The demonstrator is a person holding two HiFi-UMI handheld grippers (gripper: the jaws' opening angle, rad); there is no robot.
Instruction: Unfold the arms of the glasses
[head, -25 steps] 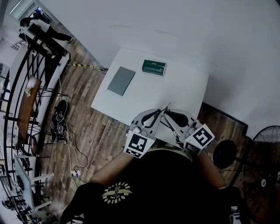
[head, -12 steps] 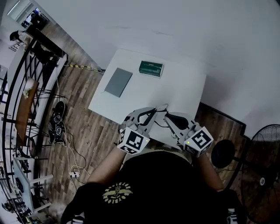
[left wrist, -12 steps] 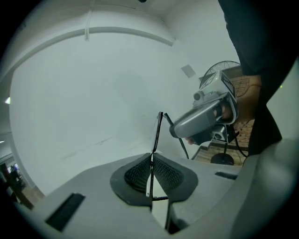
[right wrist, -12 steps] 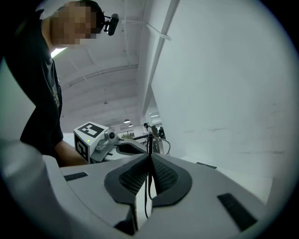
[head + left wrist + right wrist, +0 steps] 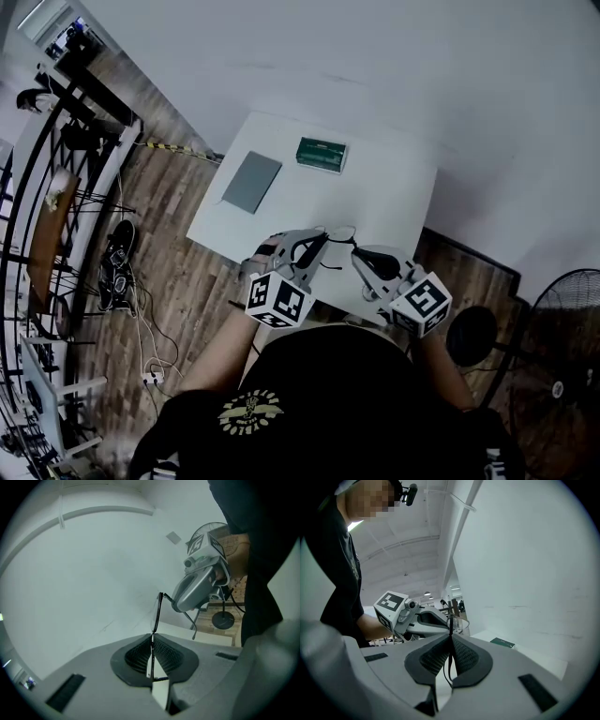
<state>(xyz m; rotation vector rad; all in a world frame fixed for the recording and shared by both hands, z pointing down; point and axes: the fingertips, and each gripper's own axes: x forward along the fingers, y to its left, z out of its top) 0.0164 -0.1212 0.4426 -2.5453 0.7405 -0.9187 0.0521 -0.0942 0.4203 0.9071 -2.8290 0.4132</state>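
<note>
The thin black-framed glasses (image 5: pixel 338 233) hang in the air over the near edge of the white table (image 5: pixel 394 187), between my two grippers. My left gripper (image 5: pixel 322 239) is shut on the frame, which shows edge-on between its pads (image 5: pixel 140 654) in the left gripper view, with the glasses (image 5: pixel 157 613) rising above them. My right gripper (image 5: pixel 355 252) is shut on a thin black arm of the glasses (image 5: pixel 449 660); a lens rim (image 5: pixel 459 623) shows just past its tips. Each gripper sees the other close by: the right gripper (image 5: pixel 174 603) and the left gripper (image 5: pixel 440 620).
A green box (image 5: pixel 322 155) lies at the table's far side and a flat grey case (image 5: pixel 251 182) at its left. A standing fan (image 5: pixel 562 319) is on the wooden floor at the right. Railings and cables lie at the left.
Both grippers have shifted a little left with the glasses. The left gripper has rolled, and the frame now shows its lens outline instead of a thin line.
</note>
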